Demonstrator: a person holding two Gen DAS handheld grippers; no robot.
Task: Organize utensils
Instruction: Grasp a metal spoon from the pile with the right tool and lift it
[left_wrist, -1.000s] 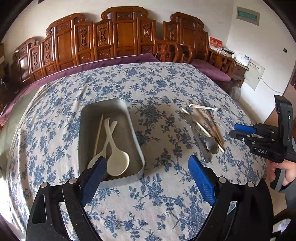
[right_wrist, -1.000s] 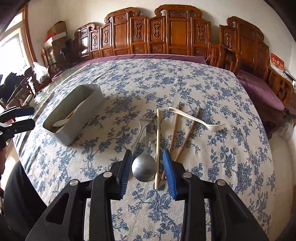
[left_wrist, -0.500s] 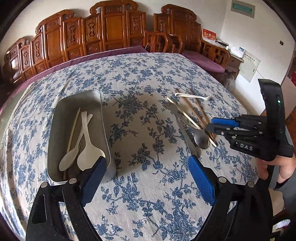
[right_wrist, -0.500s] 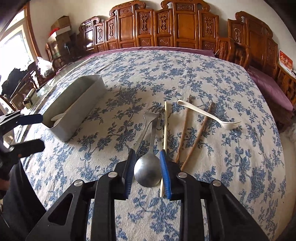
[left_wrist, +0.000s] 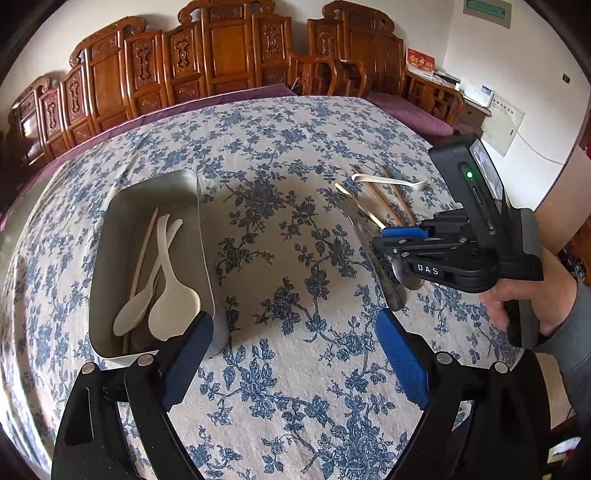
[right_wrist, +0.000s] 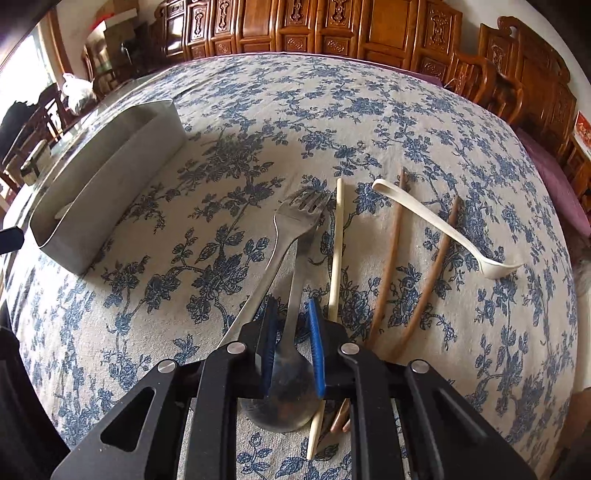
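Steel spoon (right_wrist: 291, 332) sits between right gripper (right_wrist: 291, 332) pads, fork (right_wrist: 273, 254) alongside.

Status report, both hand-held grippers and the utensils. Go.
Left hand-held gripper open, over bare cloth beside the metal tray. Right hand-held gripper closed around the metal spoon. Metal fork and pale chopstick crowd it.

We are seeing the left gripper (left_wrist: 291, 354) as matte black linkage arms with silver rivets and blue ribbed pads (left_wrist: 402, 363). The right gripper (left_wrist: 397, 236) is showing white "DAS" lettering, small screws, a glowing green light. The right hand (left_wrist: 528, 299) is showing bare skin under a grey sleeve (left_wrist: 576, 332).
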